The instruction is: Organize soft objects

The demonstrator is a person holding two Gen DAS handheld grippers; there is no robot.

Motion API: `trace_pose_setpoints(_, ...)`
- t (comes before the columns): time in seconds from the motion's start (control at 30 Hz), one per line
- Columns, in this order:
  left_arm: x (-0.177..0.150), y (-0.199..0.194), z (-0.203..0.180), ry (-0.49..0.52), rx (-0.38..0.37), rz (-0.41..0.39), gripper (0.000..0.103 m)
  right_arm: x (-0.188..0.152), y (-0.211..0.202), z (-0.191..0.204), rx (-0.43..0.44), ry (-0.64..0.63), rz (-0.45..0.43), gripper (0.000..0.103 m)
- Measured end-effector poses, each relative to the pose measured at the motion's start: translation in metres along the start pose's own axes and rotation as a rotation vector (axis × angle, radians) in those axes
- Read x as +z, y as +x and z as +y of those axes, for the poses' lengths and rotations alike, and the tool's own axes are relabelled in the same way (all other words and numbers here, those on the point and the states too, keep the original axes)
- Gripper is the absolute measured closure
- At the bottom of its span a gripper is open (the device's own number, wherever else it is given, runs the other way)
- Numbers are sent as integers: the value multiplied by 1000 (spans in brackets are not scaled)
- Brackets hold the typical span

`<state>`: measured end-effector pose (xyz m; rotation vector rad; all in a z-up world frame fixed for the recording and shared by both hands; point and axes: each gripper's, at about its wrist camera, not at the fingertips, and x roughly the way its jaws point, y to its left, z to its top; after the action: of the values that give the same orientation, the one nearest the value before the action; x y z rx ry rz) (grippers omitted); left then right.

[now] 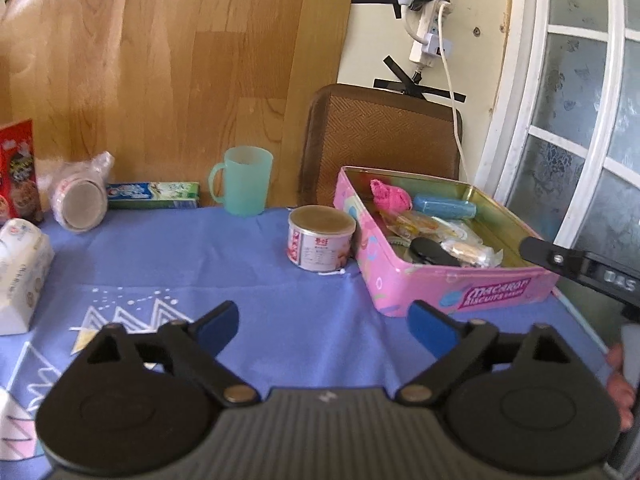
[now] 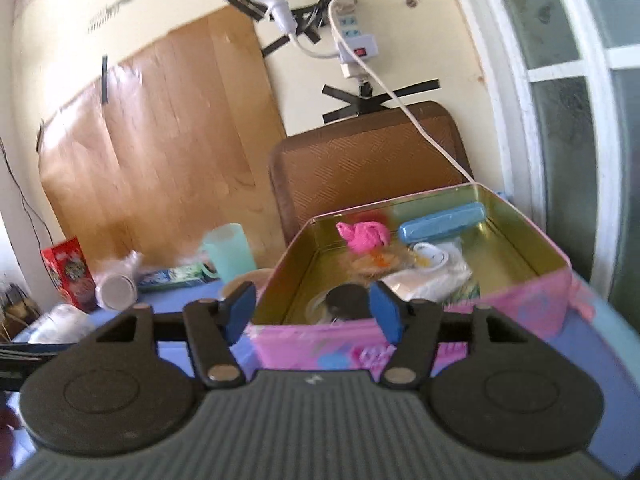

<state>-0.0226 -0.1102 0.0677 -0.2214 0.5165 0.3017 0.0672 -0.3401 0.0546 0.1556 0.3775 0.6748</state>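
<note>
An open pink biscuit tin (image 1: 460, 288) stands on the blue tablecloth (image 1: 200, 264) at the right. Inside it lie a soft pink cloth (image 1: 390, 196), a blue case (image 1: 444, 206), snack packets (image 1: 424, 226) and a black object. My left gripper (image 1: 323, 316) hovers open over the cloth, left of the tin's near corner, with nothing between its pads. In the right wrist view my right gripper (image 2: 313, 300) is open just before the tin (image 2: 520, 304), nothing gripped; the pink cloth (image 2: 366, 236) lies at the far end. One black finger (image 1: 560, 258) of it shows over the tin.
A small can (image 1: 320, 244) stands just left of the tin. Along the back are a green mug (image 1: 246, 186), a toothpaste box (image 1: 154, 196), bagged cups (image 1: 80, 200) and a red box (image 1: 18, 168). A white tissue pack (image 1: 20, 276) lies far left. A brown chair (image 1: 380, 136) stands behind.
</note>
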Motion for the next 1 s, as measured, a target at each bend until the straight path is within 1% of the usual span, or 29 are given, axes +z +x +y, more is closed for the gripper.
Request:
trace_pose_setpoints(0.07, -6, -7, -2, 8, 12, 0, 0, -5, -4, 3, 13, 50, 6, 32)
trace_pose_setpoints(0.13, -10, -13, -5, 11, 29, 5, 0, -8, -8, 10, 17, 74, 17, 25)
trace_pose_setpoints(0.23, -20, -22, -10, 15, 59, 19, 0, -14, -19, 18, 13, 88, 6, 17)
trace_pose_setpoints(0.33, -29, -32, -12, 28, 83, 19, 0, -21, -31, 26, 28, 91, 8, 14)
trace_pose_setpoints(0.4, -35, -38, -17, 37, 106, 24, 0, -26, -39, 31, 36, 89, 6, 12)
trace_pose_setpoints(0.5, -40, -46, -20, 36, 121, 24, 0, -31, -52, 39, 44, 84, -5, 11)
trace_pose_setpoints(0.6, -43, -55, -28, 37, 133, 10, 0, -32, -64, 39, 54, 102, -25, 9)
trace_pose_setpoints(0.67, -46, -63, -34, 49, 131, -7, 0, -34, -73, 41, 54, 104, -41, 8)
trace_pose_setpoints(0.77, -50, -70, -42, 68, 121, -5, 0, -39, -85, 41, 57, 93, -53, 7)
trace_pose_setpoints(0.87, -53, -75, -49, 72, 104, 0, 0, -46, -97, 42, 44, 89, -63, 6)
trace_pose_setpoints(1.0, -57, -84, -59, 82, 119, -10, 0, -54, -106, 44, 8, 69, -103, 4)
